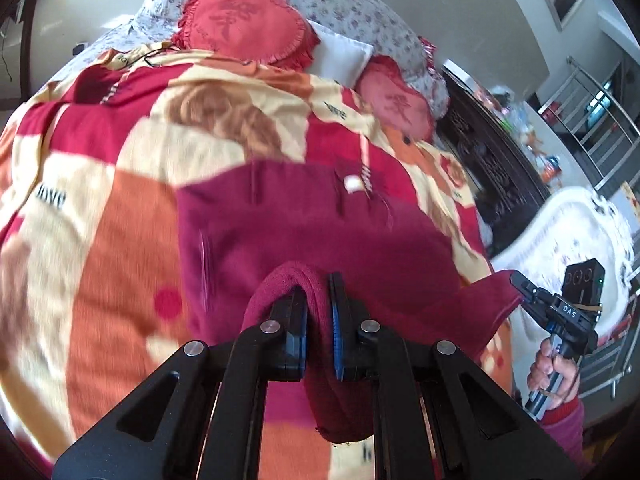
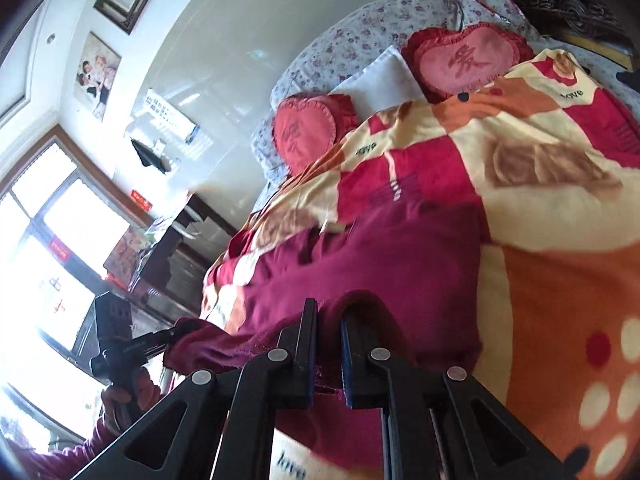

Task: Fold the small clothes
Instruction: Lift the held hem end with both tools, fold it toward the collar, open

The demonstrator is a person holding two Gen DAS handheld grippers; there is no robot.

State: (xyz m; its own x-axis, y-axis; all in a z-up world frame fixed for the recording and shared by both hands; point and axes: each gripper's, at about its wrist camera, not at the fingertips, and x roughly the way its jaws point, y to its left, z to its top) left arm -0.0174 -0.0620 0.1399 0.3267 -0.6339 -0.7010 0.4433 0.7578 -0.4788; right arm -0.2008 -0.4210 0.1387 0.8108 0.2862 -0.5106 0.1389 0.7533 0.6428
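Maroon garment point(image 1: 304, 220), near edge bunched, far part flat on quilt point(image 1: 100, 184).

The left wrist camera sits just behind its own black two-finger left gripper point(image 1: 318, 312) and looks steeply down and forward across a bed covered by a red, orange and cream patterned blanket point(image 1: 100, 184), toward two red heart-shaped frilled cushions point(image 1: 244, 26) at the headboard end. The right wrist camera, rolled sideways, looks along the black right gripper point(image 2: 328, 354) over the same blanket point(image 2: 560, 280) at close range. Both views share the maroon knitted garment point(image 1: 304, 216) and the cushions, and each sees the other gripper at its edge.
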